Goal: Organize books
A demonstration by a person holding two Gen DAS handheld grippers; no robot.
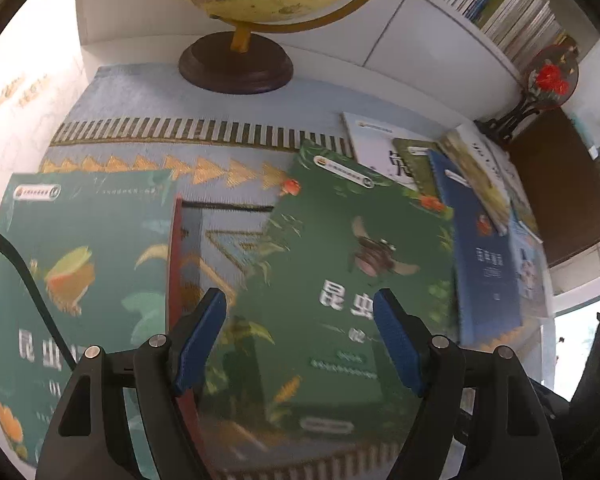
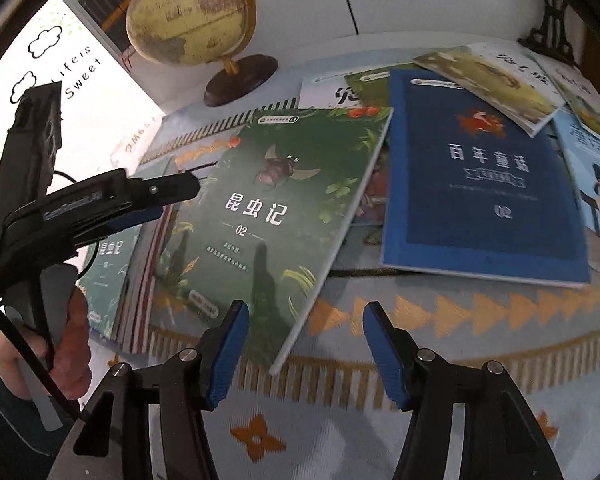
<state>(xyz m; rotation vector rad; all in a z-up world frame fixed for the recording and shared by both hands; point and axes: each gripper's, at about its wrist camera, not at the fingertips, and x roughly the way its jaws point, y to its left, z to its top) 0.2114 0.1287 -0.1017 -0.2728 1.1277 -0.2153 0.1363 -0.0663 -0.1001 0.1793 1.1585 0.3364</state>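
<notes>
- Clearly, the organizing is only at its start: most books lie loose and overlapping on the patterned cloth (image 2: 440, 320) of the tabletop, and none is in my grippers.
- I use the globe (image 2: 188, 12) as landmark. It stands at the far edge of the tabletop, on its dark round base.
- In front of the globe and a little to its right lies the green insect book (image 2: 272, 208), number 02, tilted, with its near corner pointing to me.
- My left gripper (image 1: 300, 316) hangs above this green insect book. Its jaws stand wide apart and nothing is between the pads.
- My right gripper (image 2: 304, 320) is over the near corner of the same book. It is about half open and empty; I cannot tell if a pad already touches the edge.
- Left of the green insect book, in front of the globe, a second green book (image 1: 80, 264) with similar cover lies on what looks like a small stack. I judge this is the part already sorted.
- Right of the globe, further away from it, lies the blue book (image 2: 484, 176), and around it a white book (image 2: 332, 94) and several thin picture books (image 2: 496, 76), one over the other.
- What is left, I think: to take the green insect book onto the stack, and then the blue one and the others.
</notes>
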